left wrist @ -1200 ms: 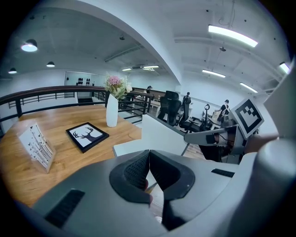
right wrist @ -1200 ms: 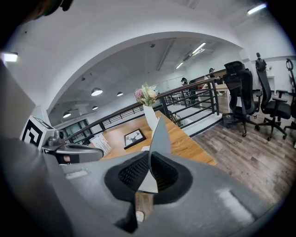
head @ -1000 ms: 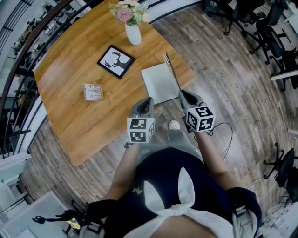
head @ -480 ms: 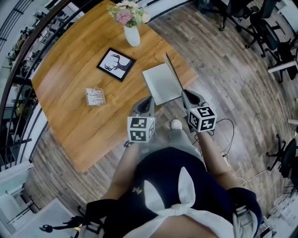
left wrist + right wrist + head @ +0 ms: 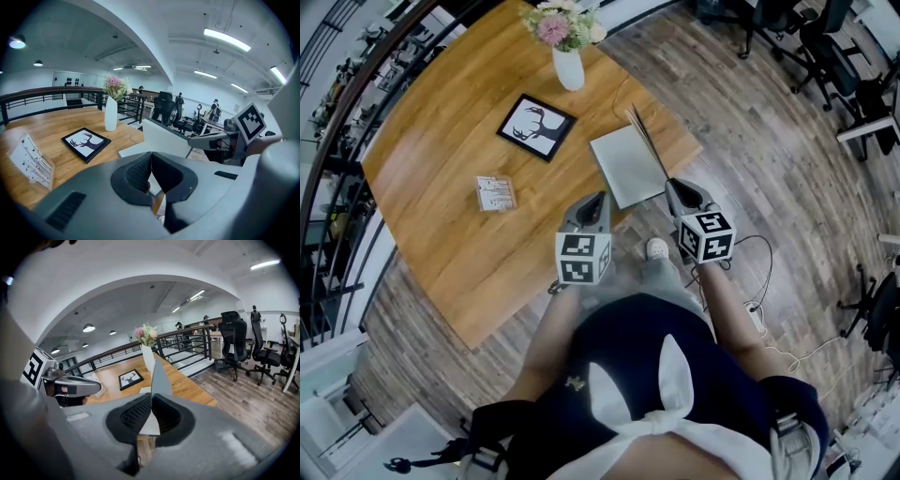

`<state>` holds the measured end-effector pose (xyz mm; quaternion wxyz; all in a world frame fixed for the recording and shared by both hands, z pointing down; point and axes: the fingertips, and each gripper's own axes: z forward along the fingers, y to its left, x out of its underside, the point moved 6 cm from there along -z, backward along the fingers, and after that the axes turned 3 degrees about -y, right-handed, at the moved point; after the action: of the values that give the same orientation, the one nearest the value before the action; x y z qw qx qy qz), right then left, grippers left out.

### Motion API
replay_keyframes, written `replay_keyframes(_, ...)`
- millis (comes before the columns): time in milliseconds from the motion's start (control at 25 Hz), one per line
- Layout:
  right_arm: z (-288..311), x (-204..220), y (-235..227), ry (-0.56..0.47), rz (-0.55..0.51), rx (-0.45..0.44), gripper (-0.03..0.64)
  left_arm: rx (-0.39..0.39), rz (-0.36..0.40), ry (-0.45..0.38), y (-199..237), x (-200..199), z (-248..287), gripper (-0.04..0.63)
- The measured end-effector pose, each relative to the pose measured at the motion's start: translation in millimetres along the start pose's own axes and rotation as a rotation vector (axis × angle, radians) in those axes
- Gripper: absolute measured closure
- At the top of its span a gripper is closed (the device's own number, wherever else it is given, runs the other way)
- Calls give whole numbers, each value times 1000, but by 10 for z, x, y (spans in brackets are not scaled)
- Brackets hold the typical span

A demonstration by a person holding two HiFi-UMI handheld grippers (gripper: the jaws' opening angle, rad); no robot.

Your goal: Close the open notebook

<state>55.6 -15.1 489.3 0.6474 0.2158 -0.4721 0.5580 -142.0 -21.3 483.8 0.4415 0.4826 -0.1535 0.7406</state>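
While nothing shifts from a second ago, the notebook [image 5: 624, 169] stays open at the desk's [image 5: 441, 150] near edge, its cover [image 5: 647, 141] upright, grasped by the right gripper [image 5: 672, 185]; the left gripper [image 5: 601, 198] is clenched, empty.

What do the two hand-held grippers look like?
The left hand-held gripper and the right hand-held gripper have grey tapered bodies. Each carries a white cube with black square markers. Their pads are dark and ribbed.
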Motion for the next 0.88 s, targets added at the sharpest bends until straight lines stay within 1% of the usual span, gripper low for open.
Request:
replay_keyframes(320, 52, 37, 111, 15, -14, 6, 598, 13, 7, 4, 56, 33, -51, 577)
replay_keyframes(880, 138, 136, 304, 32, -37, 1, 595, 6, 6, 0, 169, 75, -166, 577)
